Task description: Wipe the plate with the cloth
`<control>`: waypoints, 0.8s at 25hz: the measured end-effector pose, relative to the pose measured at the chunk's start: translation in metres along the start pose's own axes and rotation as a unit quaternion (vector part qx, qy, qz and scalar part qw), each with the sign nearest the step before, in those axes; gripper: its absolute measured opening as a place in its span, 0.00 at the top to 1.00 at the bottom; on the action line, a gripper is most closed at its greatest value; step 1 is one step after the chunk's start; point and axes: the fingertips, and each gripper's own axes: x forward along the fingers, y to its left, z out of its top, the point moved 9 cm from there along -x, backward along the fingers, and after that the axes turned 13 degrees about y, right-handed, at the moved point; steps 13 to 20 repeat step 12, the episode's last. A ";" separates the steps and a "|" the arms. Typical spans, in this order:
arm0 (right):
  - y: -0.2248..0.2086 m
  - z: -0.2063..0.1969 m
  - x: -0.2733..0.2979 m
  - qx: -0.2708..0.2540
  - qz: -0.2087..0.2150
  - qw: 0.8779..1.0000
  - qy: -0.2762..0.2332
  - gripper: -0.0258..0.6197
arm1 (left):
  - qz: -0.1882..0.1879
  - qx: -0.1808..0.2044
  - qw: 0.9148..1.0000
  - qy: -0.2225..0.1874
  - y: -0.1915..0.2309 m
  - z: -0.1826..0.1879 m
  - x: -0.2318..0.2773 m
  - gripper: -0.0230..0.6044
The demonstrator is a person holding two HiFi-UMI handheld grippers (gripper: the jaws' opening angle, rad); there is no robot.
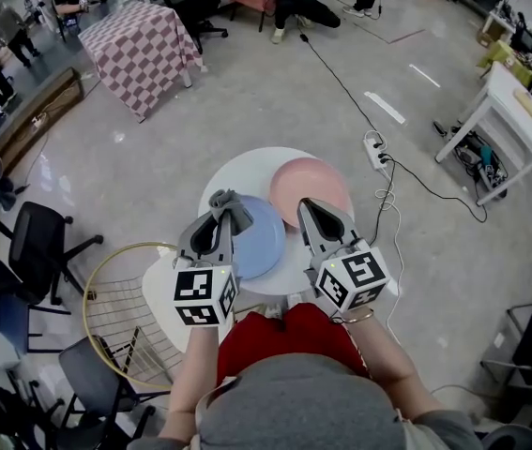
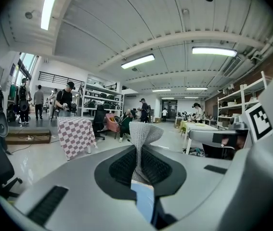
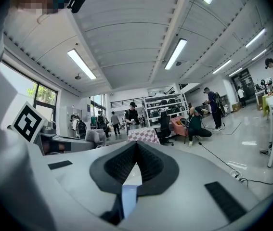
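A light blue plate [image 1: 260, 240] lies on a small round white table [image 1: 237, 171], with a pink plate [image 1: 314, 186] beside it at the far right. My left gripper [image 1: 221, 212] hovers over the blue plate's left edge, shut on a grey knitted cloth [image 1: 234, 204]. In the left gripper view the cloth [image 2: 141, 139] rises bunched out from between the closed jaws of the left gripper [image 2: 137, 163]. My right gripper [image 1: 305, 203] is held over the gap between the two plates. Its jaws meet with nothing between them in the right gripper view, where the right gripper [image 3: 136, 144] points level into the room.
A round wire rack [image 1: 118, 313] stands low at the left of the table. A power strip [image 1: 376, 151] and cables lie on the floor to the right. Office chairs [image 1: 37, 243], a checkered table [image 1: 143, 49] and a white desk [image 1: 511, 118] stand farther off, with several people around.
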 end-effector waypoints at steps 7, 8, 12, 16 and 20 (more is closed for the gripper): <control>0.005 -0.001 -0.003 -0.004 0.002 1.000 -0.004 0.92 | -0.001 -0.003 1.000 -0.003 -0.001 -0.005 -0.007 0.91; 0.005 0.000 -0.003 -0.004 0.002 1.000 -0.005 0.92 | -0.001 -0.003 1.000 -0.003 -0.002 -0.004 -0.007 0.91; 0.006 -0.001 -0.003 -0.003 0.002 1.000 -0.005 0.92 | -0.001 -0.004 1.000 -0.003 -0.001 -0.005 -0.008 0.91; 0.006 -0.001 -0.003 -0.003 0.002 1.000 -0.005 0.92 | -0.001 -0.004 1.000 -0.003 -0.001 -0.005 -0.008 0.91; 0.006 -0.001 -0.003 -0.003 0.002 1.000 -0.005 0.92 | -0.001 -0.004 1.000 -0.003 -0.001 -0.005 -0.008 0.91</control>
